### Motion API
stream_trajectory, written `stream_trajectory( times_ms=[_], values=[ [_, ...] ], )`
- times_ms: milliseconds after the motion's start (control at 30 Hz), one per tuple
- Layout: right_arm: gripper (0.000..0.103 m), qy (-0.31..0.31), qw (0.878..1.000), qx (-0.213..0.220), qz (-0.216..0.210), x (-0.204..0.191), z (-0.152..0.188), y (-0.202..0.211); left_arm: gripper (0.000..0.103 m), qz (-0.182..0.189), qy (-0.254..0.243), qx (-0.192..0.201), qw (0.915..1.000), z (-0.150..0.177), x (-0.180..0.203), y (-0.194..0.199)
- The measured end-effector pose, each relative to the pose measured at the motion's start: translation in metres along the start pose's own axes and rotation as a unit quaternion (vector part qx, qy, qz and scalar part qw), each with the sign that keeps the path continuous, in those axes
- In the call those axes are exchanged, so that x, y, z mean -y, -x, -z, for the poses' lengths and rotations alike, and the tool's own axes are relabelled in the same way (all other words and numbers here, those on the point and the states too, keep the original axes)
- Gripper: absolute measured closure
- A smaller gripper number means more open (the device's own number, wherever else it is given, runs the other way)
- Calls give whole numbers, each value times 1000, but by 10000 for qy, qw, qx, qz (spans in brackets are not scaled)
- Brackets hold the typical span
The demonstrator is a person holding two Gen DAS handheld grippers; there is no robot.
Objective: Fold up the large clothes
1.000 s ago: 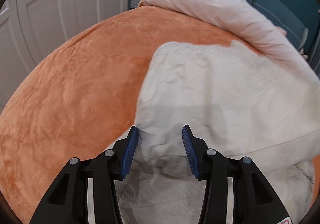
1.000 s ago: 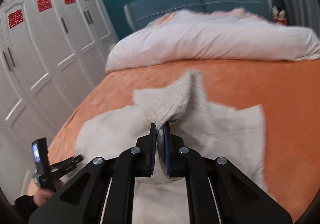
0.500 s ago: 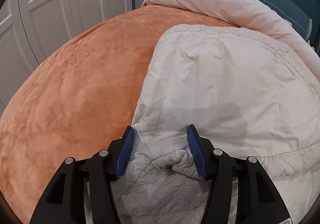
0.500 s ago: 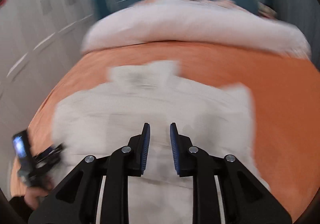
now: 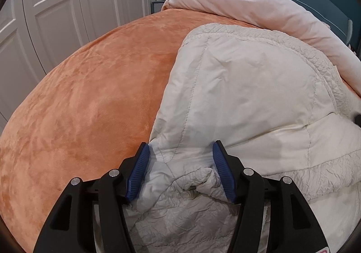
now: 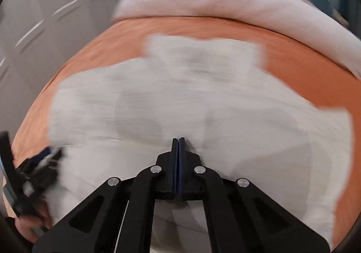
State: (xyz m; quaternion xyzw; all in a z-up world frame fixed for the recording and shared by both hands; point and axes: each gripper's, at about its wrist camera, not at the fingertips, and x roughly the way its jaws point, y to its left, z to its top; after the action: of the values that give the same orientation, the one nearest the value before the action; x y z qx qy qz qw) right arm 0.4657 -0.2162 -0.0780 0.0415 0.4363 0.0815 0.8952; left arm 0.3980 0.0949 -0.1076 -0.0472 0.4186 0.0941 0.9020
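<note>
In the left wrist view, the left claw (image 5: 180, 158) is sitting released, its blue pads (image 5: 138, 170) spread around a crumpled cuff of the pale padded jacket (image 5: 248, 99), which is lying on the orange bed (image 5: 90, 106) ahead and to the right of the claw. A pink duvet (image 5: 259, 2) is lying far ahead.

In the right wrist view, blurred by motion, the right claw (image 6: 178, 140) is clenched with nothing visible between its pads, hovering above the jacket (image 6: 180, 104) spread ahead of it. The left claw (image 6: 48, 153) is showing far to the left.

Judging from this, a fold is being arranged; the next move calls for closing on the cuff and carrying it across.
</note>
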Motion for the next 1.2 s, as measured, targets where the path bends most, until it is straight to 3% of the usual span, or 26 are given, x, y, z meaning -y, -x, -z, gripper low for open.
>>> stream_trajectory(
  times_ms=[100, 167, 233, 367, 433, 500, 700, 800, 1200],
  values=[
    [103, -840, 9964, -16, -112, 78, 16, 12, 45, 1, -9, 7, 10000, 0, 1, 0],
    [103, -992, 9950, 31, 87, 96, 21, 33, 45, 8, -4, -55, 10000, -4, 0, 2],
    [98, -924, 9954, 196, 174, 92, 20, 59, 47, 77, 35, -98, 9999, -14, -2, 16],
    [99, -578, 9974, 436, -48, 69, 14, 85, 45, 277, 67, 702, 9971, -44, 8, 68],
    [99, -541, 9980, 325, -77, 62, 14, 76, 36, 445, 115, 756, 9961, -60, 19, 72],
    [99, -461, 9987, 174, 81, 57, 20, 57, 36, 497, 83, 613, 9968, -72, 36, 56],
    [103, -536, 9985, 23, 48, 67, 37, 11, 32, -14, -188, 163, 9997, -68, 47, -9],
    [103, -494, 9988, -3, 1, 63, 39, -2, 26, 141, -88, -18, 9999, -58, 37, -31],
    [103, -1035, 9932, 280, -457, 77, 49, -10, 21, 98, -53, -19, 9999, -55, 40, -40]
  ],
)
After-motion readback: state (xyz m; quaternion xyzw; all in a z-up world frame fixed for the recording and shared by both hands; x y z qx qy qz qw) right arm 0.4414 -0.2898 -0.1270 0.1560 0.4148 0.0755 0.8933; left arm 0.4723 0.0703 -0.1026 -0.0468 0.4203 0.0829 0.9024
